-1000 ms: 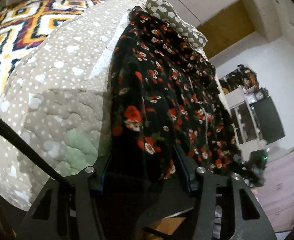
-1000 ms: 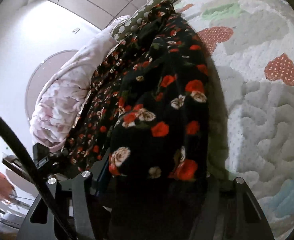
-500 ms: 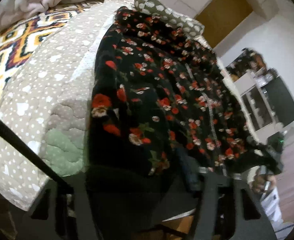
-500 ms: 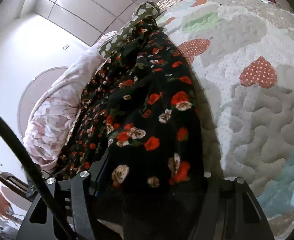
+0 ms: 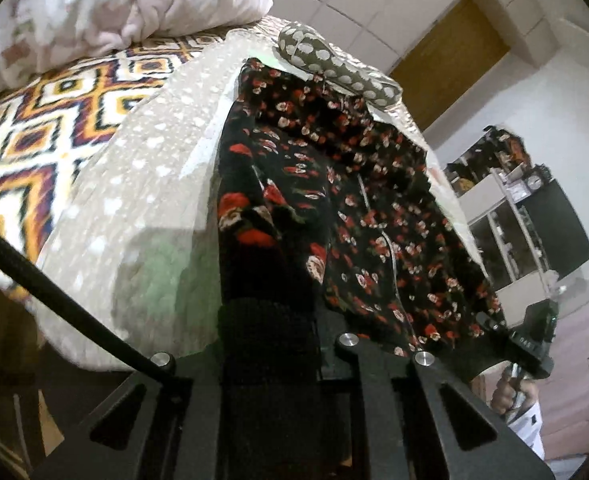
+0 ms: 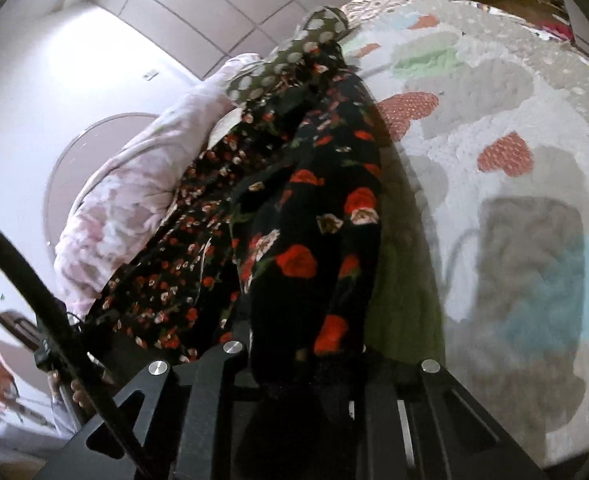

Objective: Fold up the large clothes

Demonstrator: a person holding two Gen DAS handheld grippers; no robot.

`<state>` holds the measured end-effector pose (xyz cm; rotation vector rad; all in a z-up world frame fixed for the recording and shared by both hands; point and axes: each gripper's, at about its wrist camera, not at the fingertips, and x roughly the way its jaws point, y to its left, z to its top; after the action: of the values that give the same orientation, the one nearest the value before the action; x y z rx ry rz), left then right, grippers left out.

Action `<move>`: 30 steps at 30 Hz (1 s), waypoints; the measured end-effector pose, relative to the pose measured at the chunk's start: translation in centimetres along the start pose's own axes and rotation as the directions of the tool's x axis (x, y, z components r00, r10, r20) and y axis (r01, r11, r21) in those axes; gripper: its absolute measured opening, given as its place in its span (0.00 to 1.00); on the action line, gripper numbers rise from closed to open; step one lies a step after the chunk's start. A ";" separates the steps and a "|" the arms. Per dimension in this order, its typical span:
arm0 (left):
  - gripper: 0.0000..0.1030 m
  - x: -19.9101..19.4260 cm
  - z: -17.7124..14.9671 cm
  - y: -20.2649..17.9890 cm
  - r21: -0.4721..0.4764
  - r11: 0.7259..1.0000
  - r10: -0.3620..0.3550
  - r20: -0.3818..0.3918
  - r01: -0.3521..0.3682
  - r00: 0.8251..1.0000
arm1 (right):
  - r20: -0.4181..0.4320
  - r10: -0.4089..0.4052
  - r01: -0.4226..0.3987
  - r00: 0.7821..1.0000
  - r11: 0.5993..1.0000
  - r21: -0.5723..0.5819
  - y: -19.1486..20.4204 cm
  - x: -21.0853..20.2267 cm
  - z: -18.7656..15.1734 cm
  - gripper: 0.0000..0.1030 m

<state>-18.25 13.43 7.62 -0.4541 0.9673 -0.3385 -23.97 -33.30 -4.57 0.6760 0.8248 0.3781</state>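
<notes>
Both tools, left and right, have just closed, pinching the floral garment.

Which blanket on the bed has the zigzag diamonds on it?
The orange, navy and white blanket, at the left in the left wrist view. The quilt under the flowery black garment has white dots and hearts, and the bundled pink comforter has only pale blotches.

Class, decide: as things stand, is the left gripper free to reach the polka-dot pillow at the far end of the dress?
Probably not. The left gripper is shut on the floral dress, whose cloth stretches toward the polka-dot pillow; it would have to let go first.
</notes>
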 end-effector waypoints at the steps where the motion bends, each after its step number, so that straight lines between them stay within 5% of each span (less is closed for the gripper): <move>1: 0.13 -0.5 -0.8 0.1 -0.004 1.000 -0.007 -0.003 0.007 1.000 | -0.006 0.006 -0.006 1.000 1.000 -0.003 0.1 -0.5 -0.8 0.18; 7: 0.13 -0.7 -4.1 1.4 -0.006 1.000 0.007 -0.057 -0.007 0.998 | -0.110 0.012 -0.014 0.994 1.000 -0.020 -0.5 -1.6 -4.6 0.18; 11: 0.13 -0.4 -1.7 0.9 0.011 1.000 0.007 -0.060 -0.006 0.998 | -0.099 0.094 -0.096 0.991 0.995 -0.021 0.8 -1.9 -1.8 0.19; 16: 0.13 1.4 7.1 -1.5 0.045 0.998 0.033 0.003 -0.034 0.999 | -0.016 0.162 -0.163 0.987 0.985 -0.058 3.7 -1.7 6.2 0.19; 21: 0.14 6.2 16.7 -2.5 -0.009 0.996 0.084 0.042 -0.083 0.996 | 0.085 0.149 -0.149 0.985 0.989 -0.007 4.5 1.9 16.1 0.20; 24: 0.14 10.4 22.0 -2.4 -0.033 0.984 0.177 0.077 -0.174 0.981 | 0.108 0.052 -0.055 0.993 0.998 0.021 4.1 6.0 20.9 0.20; 27: 0.15 14.2 24.6 -1.8 -0.039 0.968 0.251 0.034 -0.249 0.968 | 0.088 -0.084 0.079 0.993 0.995 0.058 2.5 10.0 23.8 0.23; 30: 0.15 16.8 25.6 -0.8 -0.064 0.962 0.264 -0.014 -0.265 0.964 | 0.050 -0.109 0.101 0.993 0.987 0.127 0.5 12.6 25.2 0.27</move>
<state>12.20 10.41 8.53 -0.3771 1.0322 -0.0665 3.42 -36.06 1.28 0.7527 0.8309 0.2123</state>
